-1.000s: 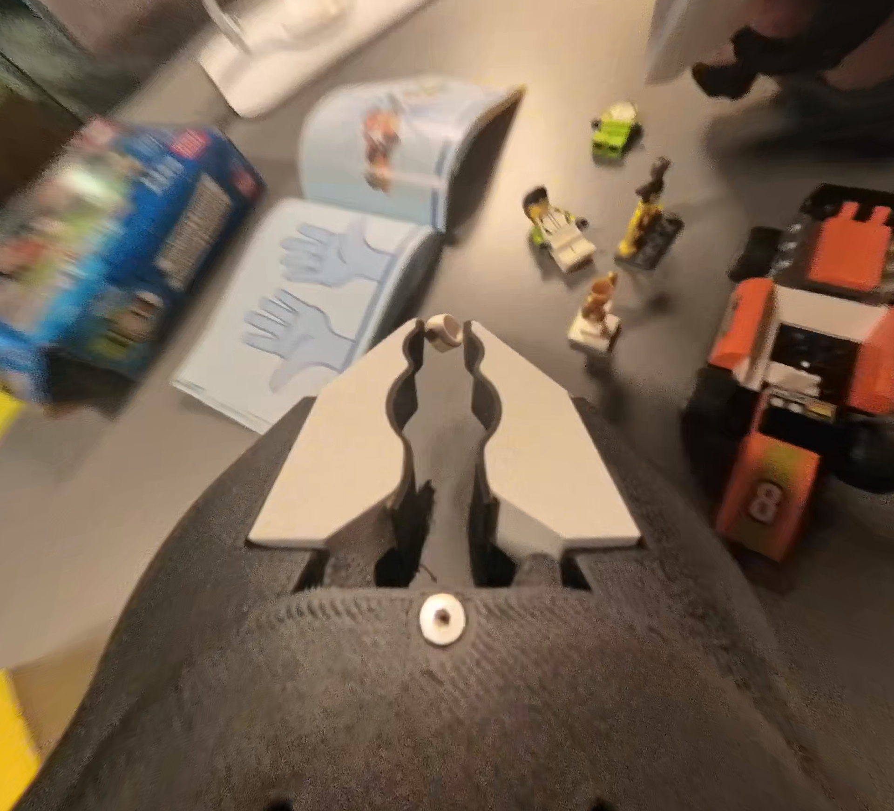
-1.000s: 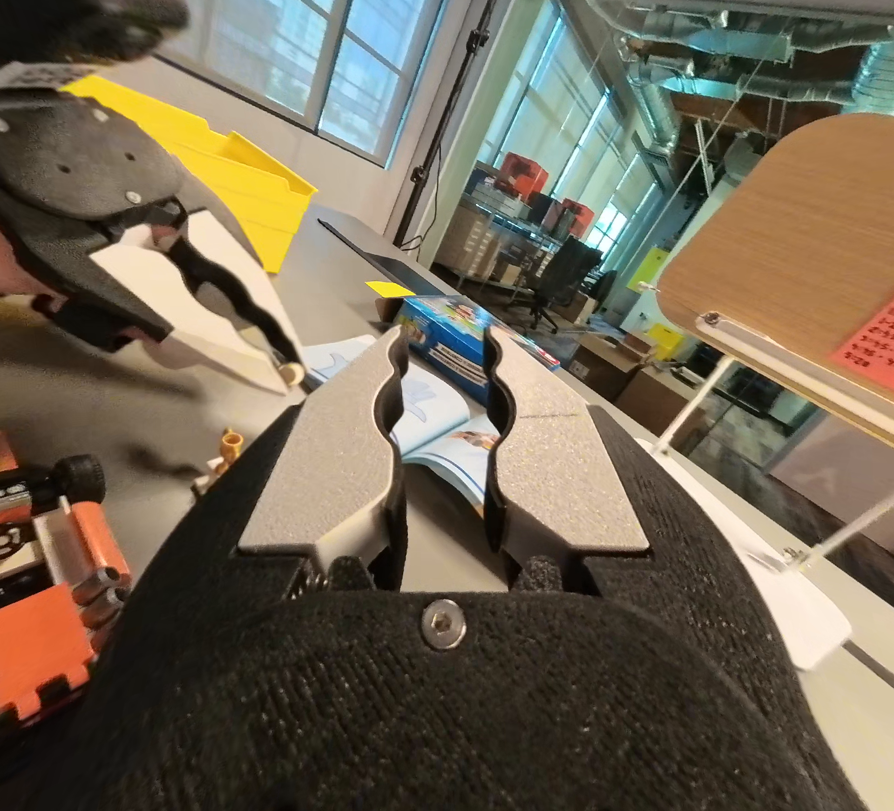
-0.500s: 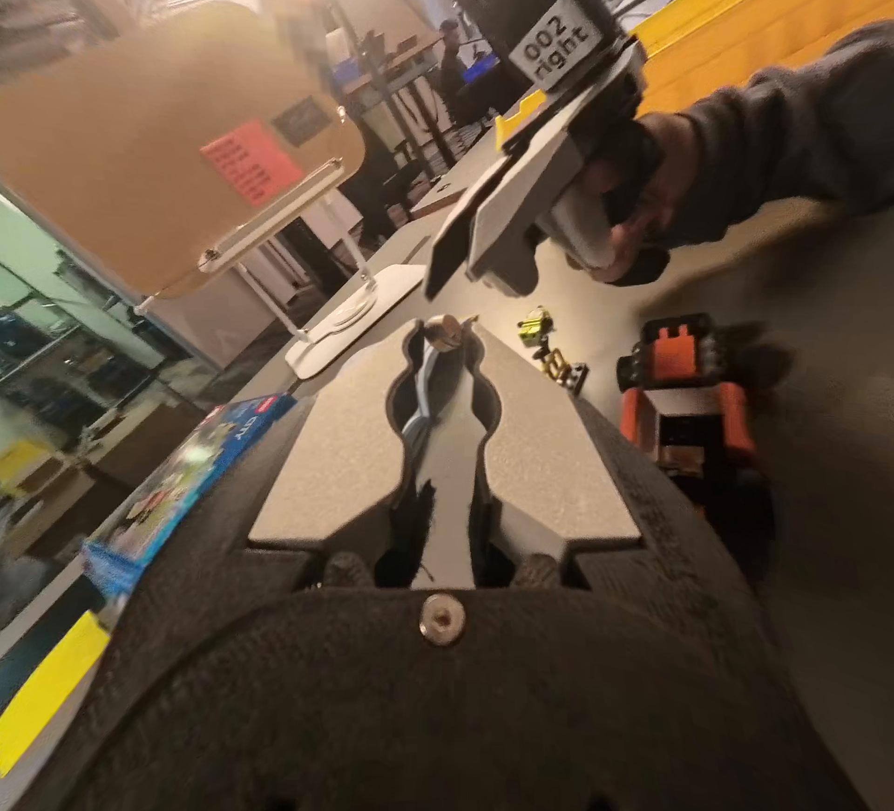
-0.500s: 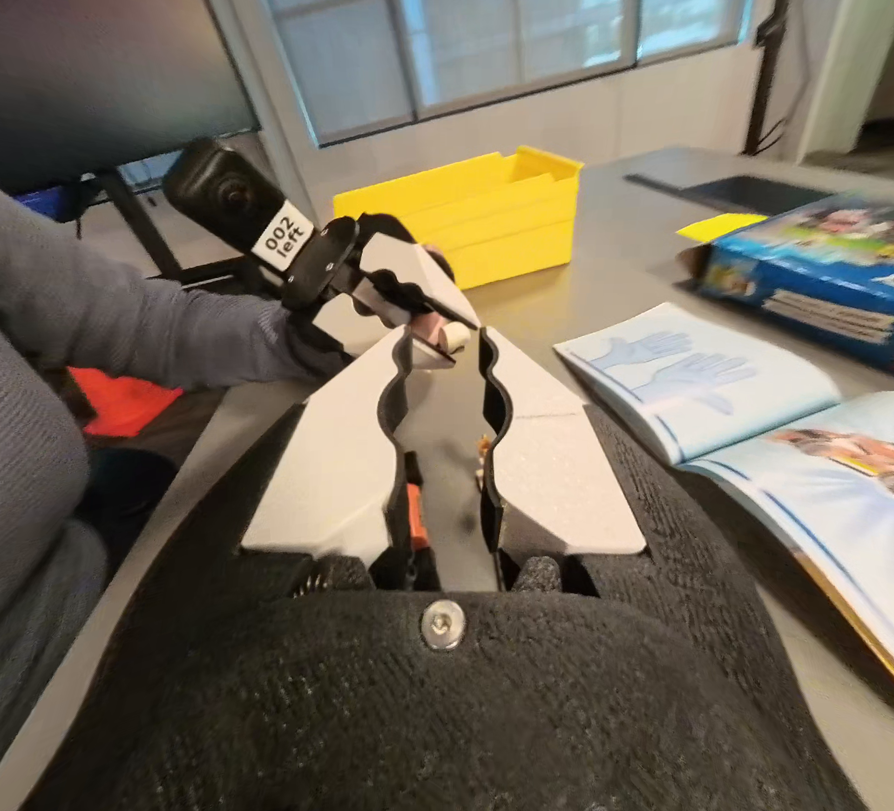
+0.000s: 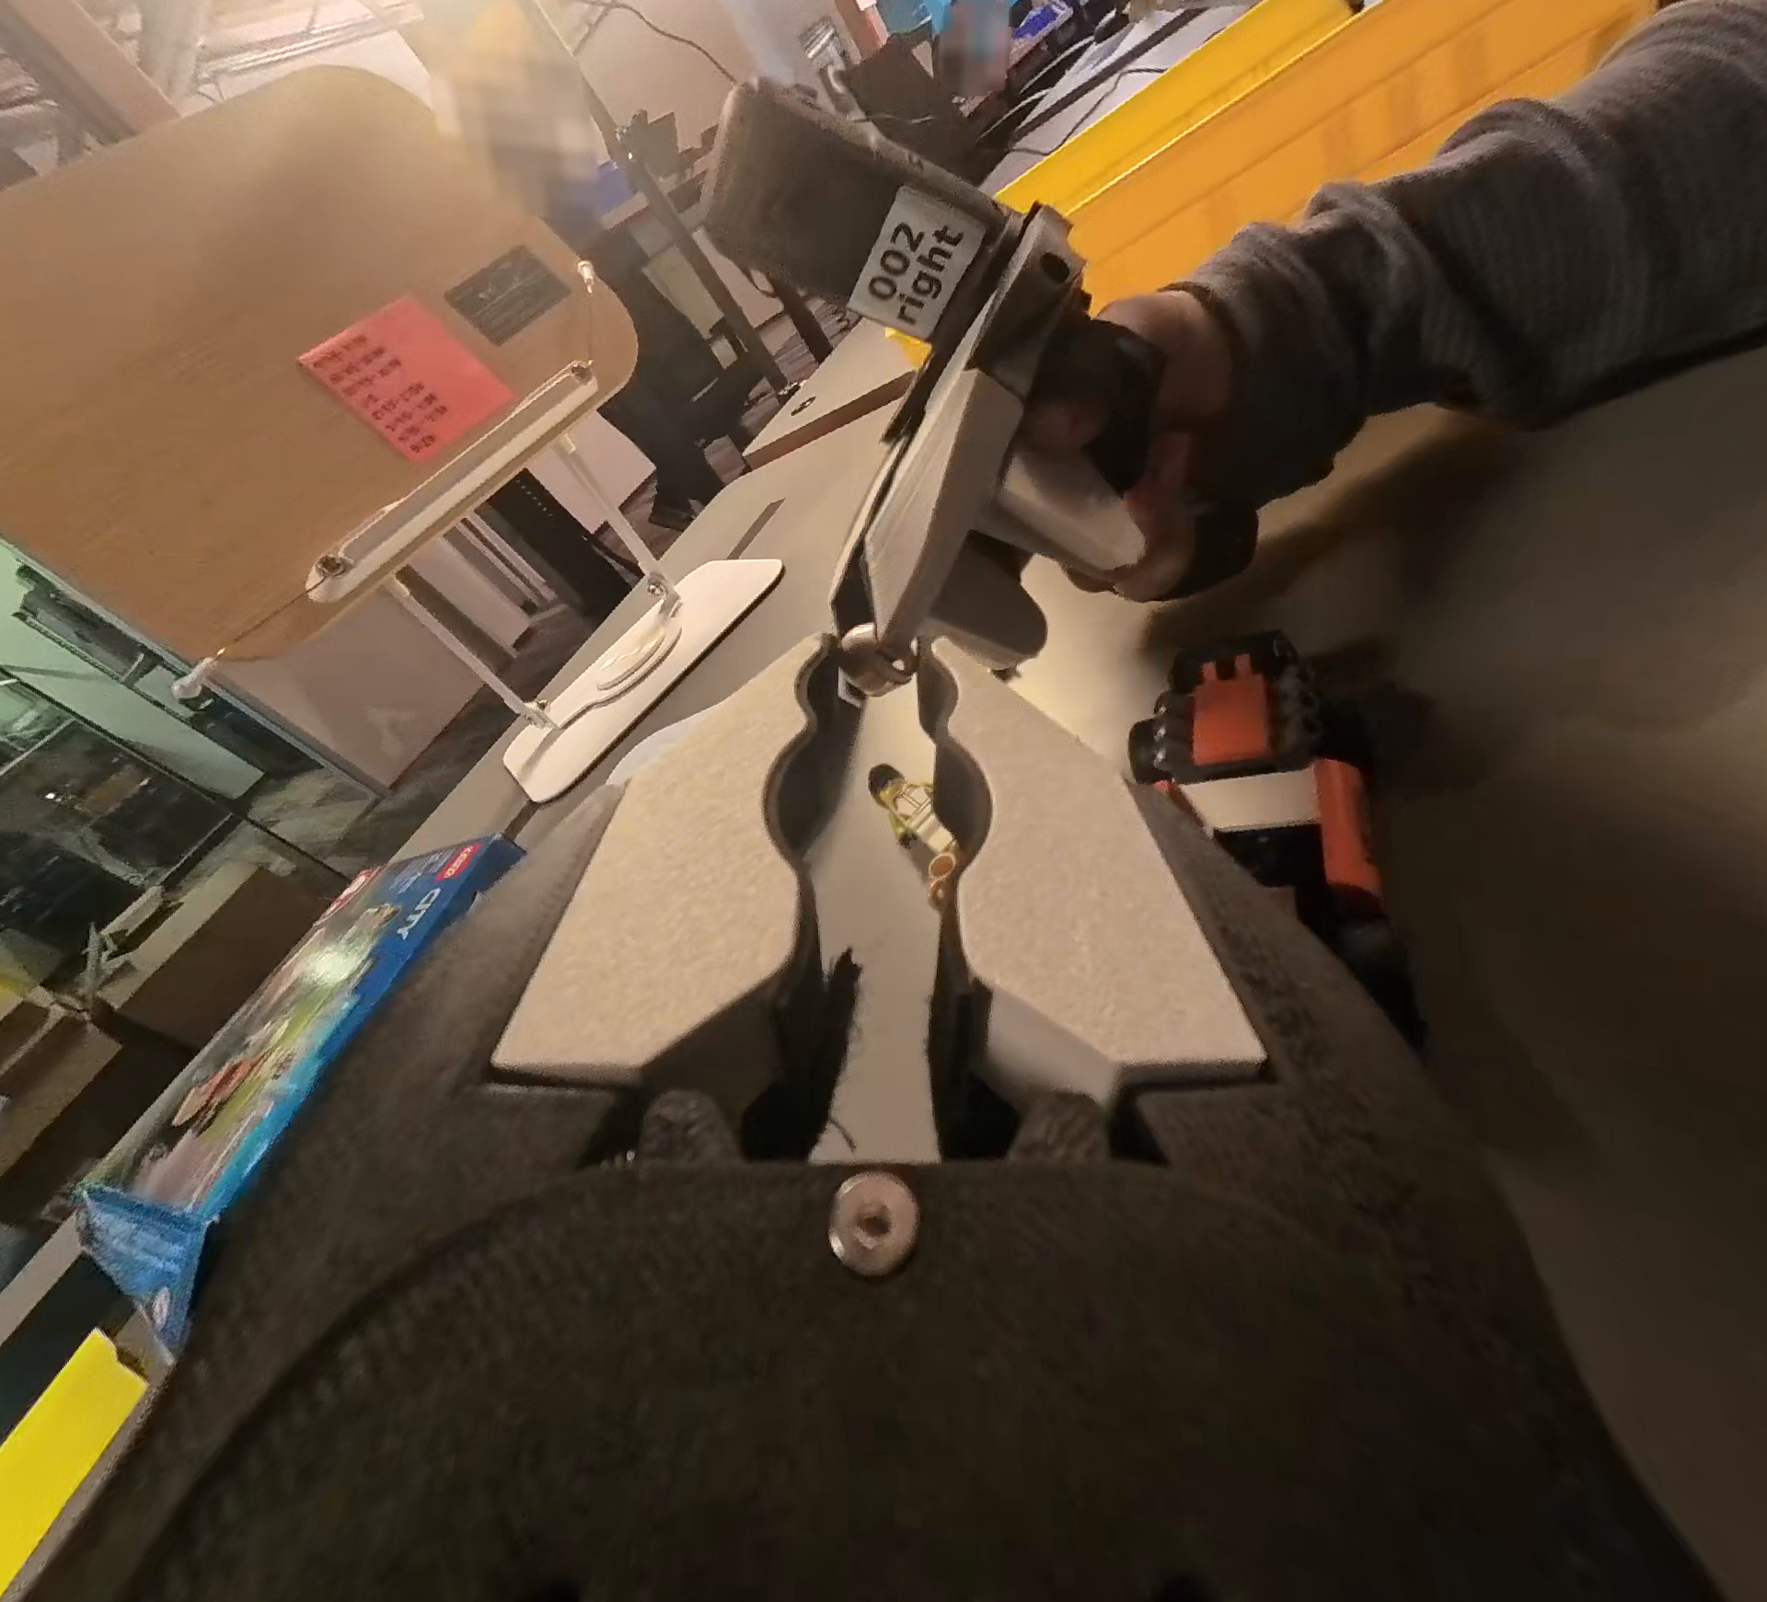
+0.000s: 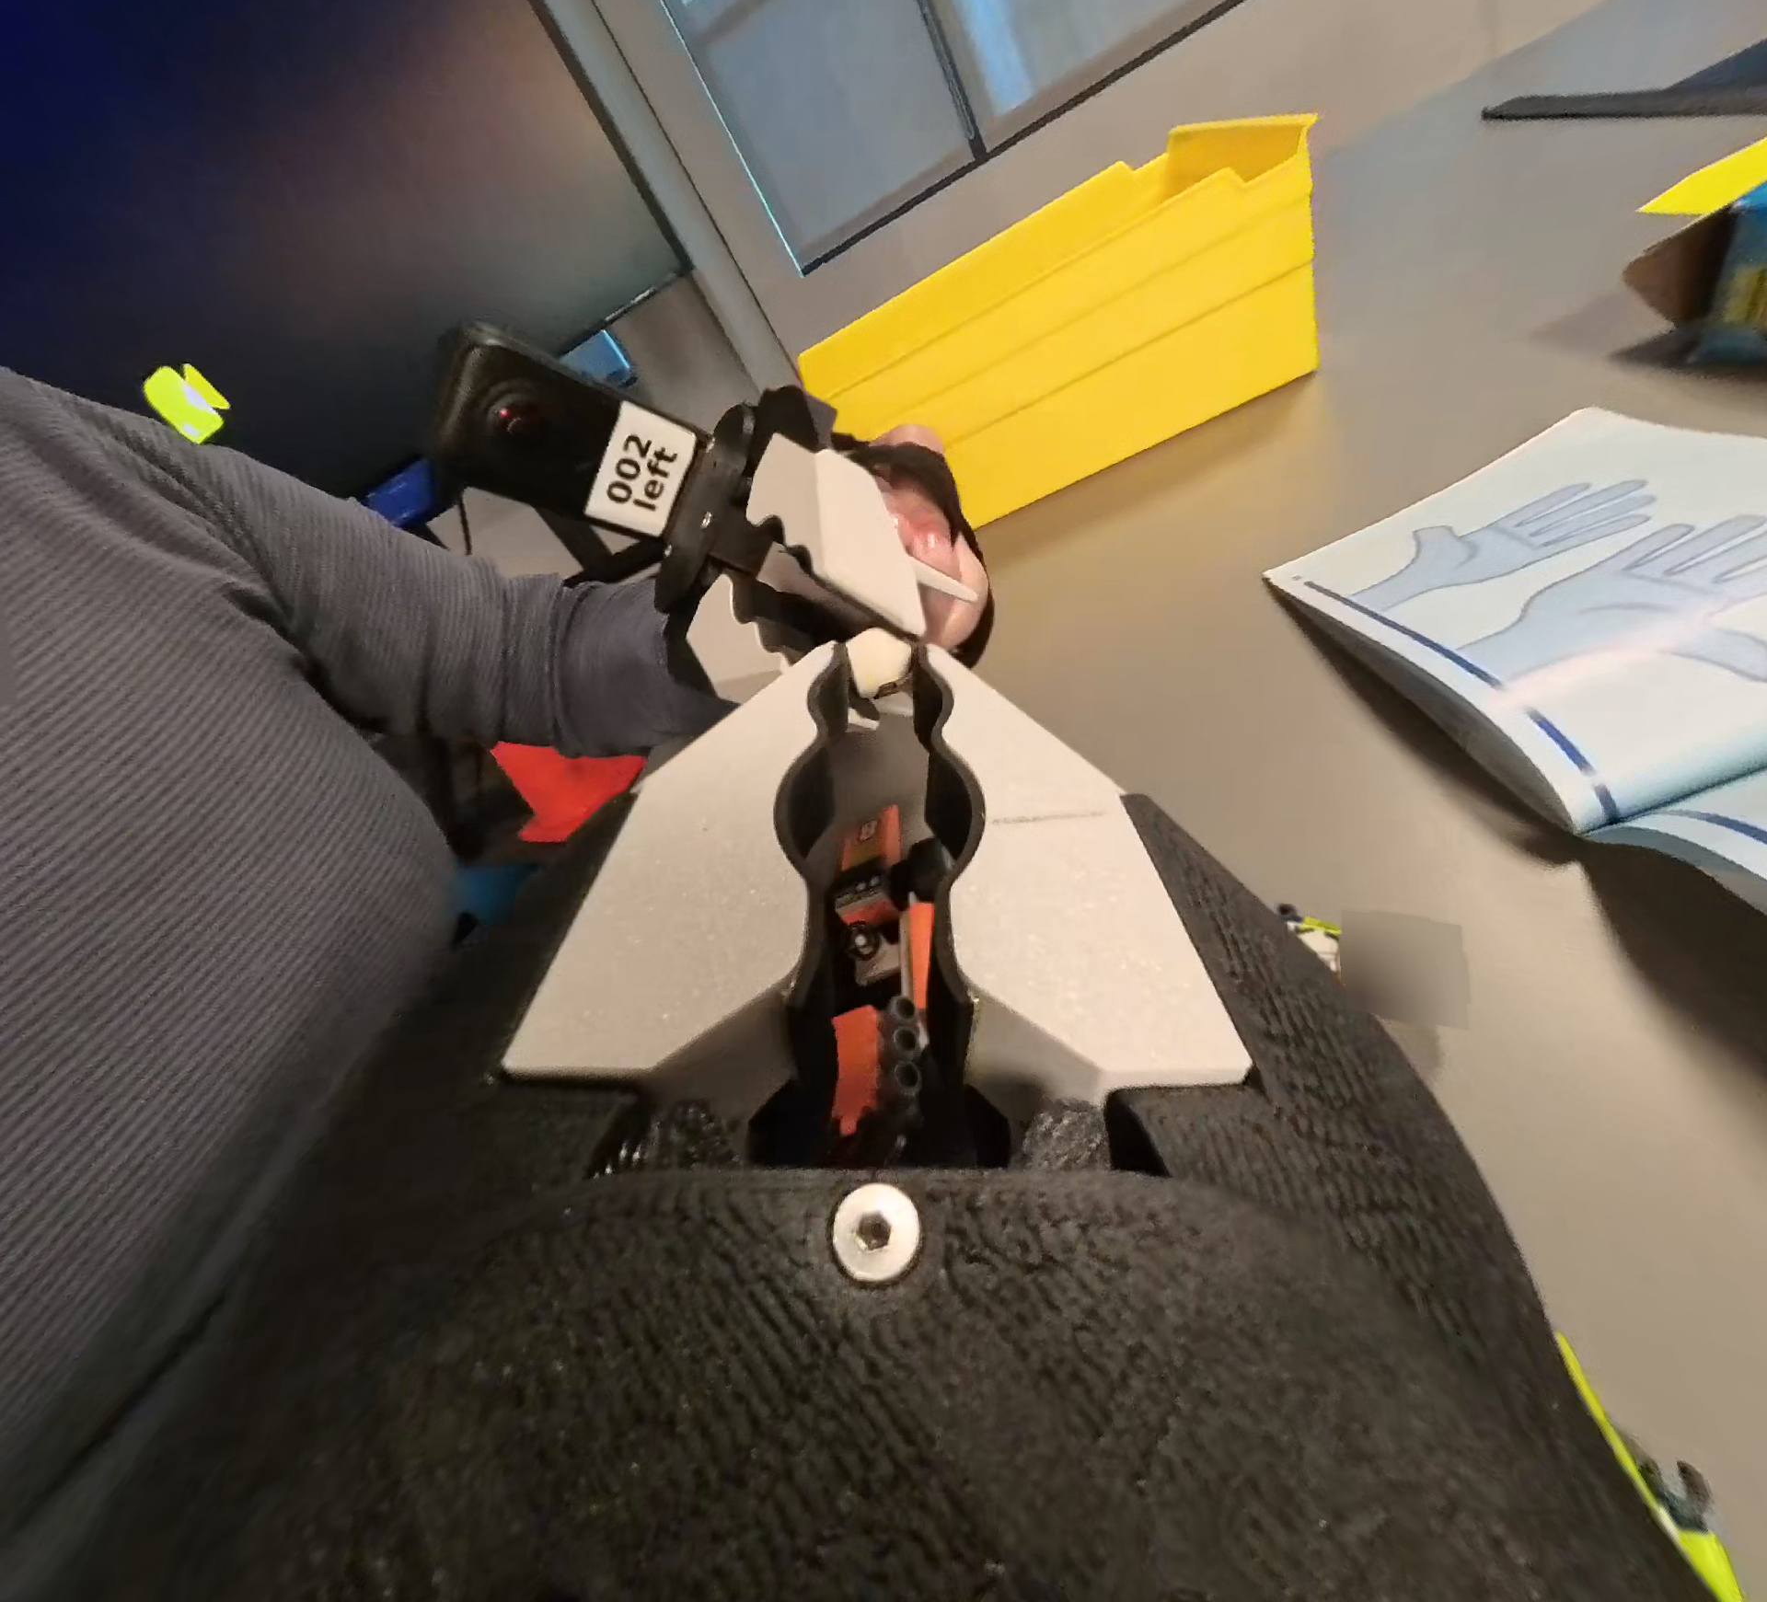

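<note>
Both grippers meet tip to tip above the surface (image 6: 1243, 600). Left gripper (image 5: 875, 665) and right gripper (image 6: 880, 665) each have fingers nearly closed, pinching the same small cream piece (image 6: 880, 662). Orange truck (image 5: 1272, 753) sits below, booklet (image 6: 1578, 600) apart.

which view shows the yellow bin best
The right wrist view: the yellow bin sits whole on the table by the window, its open top and stepped side plain. The left wrist view catches only a long stretch of its wall behind the right gripper and the sleeve.
</note>
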Tool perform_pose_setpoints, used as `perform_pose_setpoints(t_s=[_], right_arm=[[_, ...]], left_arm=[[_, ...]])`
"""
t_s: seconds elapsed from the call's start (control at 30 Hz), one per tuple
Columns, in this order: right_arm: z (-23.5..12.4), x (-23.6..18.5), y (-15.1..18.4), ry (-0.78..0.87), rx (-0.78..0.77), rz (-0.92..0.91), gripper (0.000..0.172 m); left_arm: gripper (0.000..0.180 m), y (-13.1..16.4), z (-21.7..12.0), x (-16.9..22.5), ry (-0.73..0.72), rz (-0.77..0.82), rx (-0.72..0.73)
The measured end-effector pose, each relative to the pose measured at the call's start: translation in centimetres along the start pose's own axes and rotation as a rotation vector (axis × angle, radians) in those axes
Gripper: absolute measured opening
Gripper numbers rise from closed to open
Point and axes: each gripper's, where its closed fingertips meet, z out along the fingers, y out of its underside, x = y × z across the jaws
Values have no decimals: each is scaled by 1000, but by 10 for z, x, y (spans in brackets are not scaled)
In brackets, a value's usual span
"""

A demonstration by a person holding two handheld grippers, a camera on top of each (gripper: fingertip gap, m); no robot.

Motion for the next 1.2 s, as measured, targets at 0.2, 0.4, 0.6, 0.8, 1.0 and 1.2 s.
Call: perform_pose_setpoints(t_s=[0.2, 0.4, 0.6, 0.8, 1.0, 1.2], right_arm=[[-11, -4, -16, -93, 101, 157, 11], [-7, -10, -11, -178, 78, 241, 9], [-6, -14, -10, -211, 73, 270, 9], [-2, -18, -11, -243, 77, 282, 9], [-7, -16, -14, -241, 97, 284, 9], [-6, -12, -10, -241, 106, 291, 9]], left_arm=[[30, -7, -4, -9, -148, 272, -8], [21, -16, -3, -5, -214, 424, 1], [14, -18, -3, -4, -204, 408, 10], [14, -20, -3, -3, -209, 410, 15], [13, -19, -3, -5, -202, 388, 7], [11, -16, -3, -4, -159, 390, -37]])
